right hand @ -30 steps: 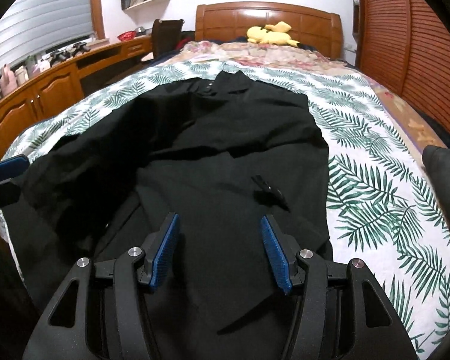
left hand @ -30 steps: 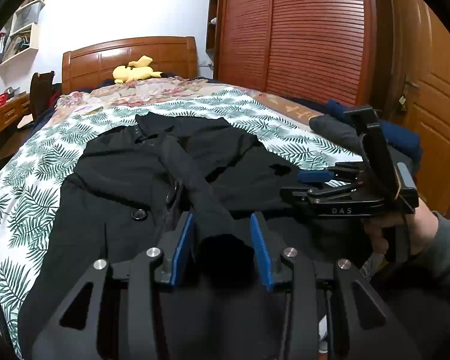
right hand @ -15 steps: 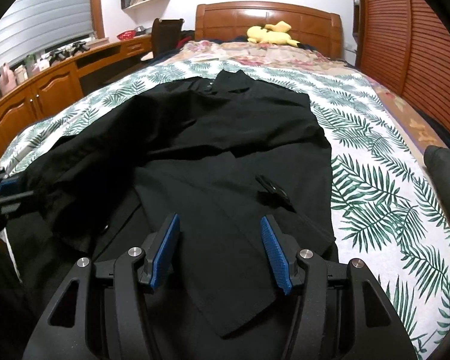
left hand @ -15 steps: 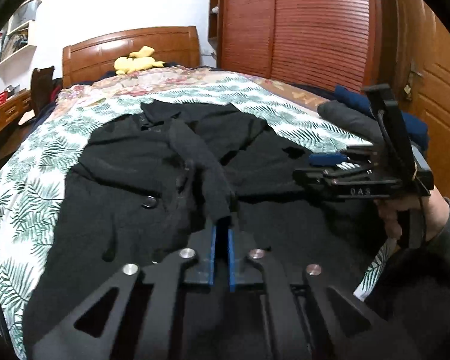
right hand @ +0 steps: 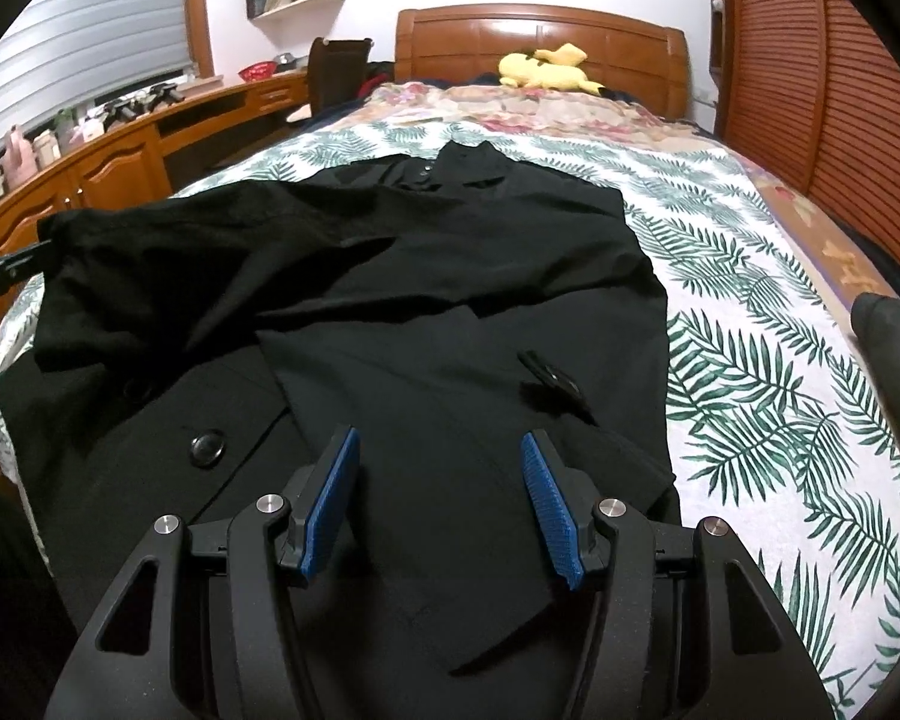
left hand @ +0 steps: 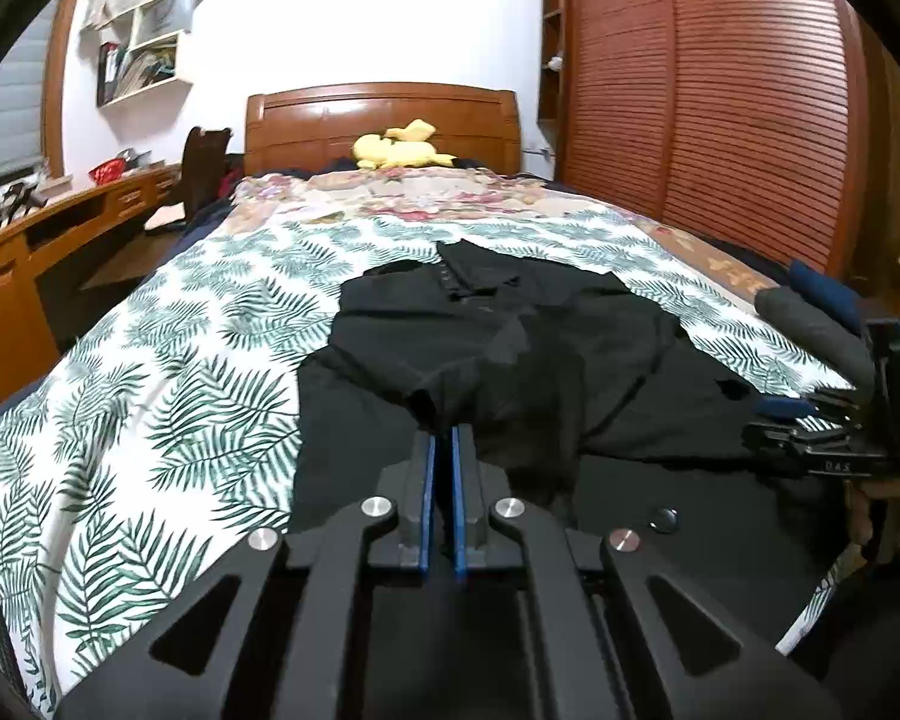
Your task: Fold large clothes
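Observation:
A large black coat (left hand: 570, 348) lies spread on the leaf-print bedspread (left hand: 180, 372), collar toward the headboard. My left gripper (left hand: 442, 438) is shut on the end of its sleeve (left hand: 450, 405), which it holds slightly above the bed. In the right wrist view the same sleeve (right hand: 150, 264) stretches out to the left, toward the left gripper (right hand: 6, 267) at the frame's edge. My right gripper (right hand: 440, 434) stands open above the coat's (right hand: 450, 276) lower front with nothing between its pads. It also shows in the left wrist view, as the right gripper (left hand: 777, 407) held by a hand.
A yellow plush toy (left hand: 399, 147) lies by the wooden headboard (left hand: 384, 114). Folded dark clothes (left hand: 822, 324) sit at the bed's right edge. A wooden desk (left hand: 60, 228) runs along the left, and slatted wardrobe doors (left hand: 720, 90) stand on the right.
The left gripper shut on the sleeve end and drew it leftward off the coat's front. The right gripper stayed where it was, still open.

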A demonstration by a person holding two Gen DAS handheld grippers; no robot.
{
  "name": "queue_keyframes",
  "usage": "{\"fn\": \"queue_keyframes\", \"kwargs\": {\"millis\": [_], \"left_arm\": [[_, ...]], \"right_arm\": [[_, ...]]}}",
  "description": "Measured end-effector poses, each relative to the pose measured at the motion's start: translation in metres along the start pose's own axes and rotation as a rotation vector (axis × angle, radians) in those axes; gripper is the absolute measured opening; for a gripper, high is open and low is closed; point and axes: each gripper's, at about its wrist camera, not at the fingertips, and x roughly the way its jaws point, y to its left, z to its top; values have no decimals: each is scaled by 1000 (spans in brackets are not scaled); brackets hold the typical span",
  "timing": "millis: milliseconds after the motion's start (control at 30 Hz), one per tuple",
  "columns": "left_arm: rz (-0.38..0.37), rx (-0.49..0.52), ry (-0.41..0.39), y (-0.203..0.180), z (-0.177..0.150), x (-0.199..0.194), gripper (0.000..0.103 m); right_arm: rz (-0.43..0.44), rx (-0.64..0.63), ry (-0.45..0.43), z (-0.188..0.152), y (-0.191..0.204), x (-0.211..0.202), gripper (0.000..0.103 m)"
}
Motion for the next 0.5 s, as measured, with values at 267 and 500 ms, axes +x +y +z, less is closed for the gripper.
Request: {"fn": "queue_keyframes", "kwargs": {"millis": [267,500], "left_arm": [[-25,-66,22,20,-9,-7,21],[-22,-16,91,8,-31,3,27]], "right_arm": [[-3,-11,6,0,4,3,57],[-2,-16,3,0,7,3,57]]}}
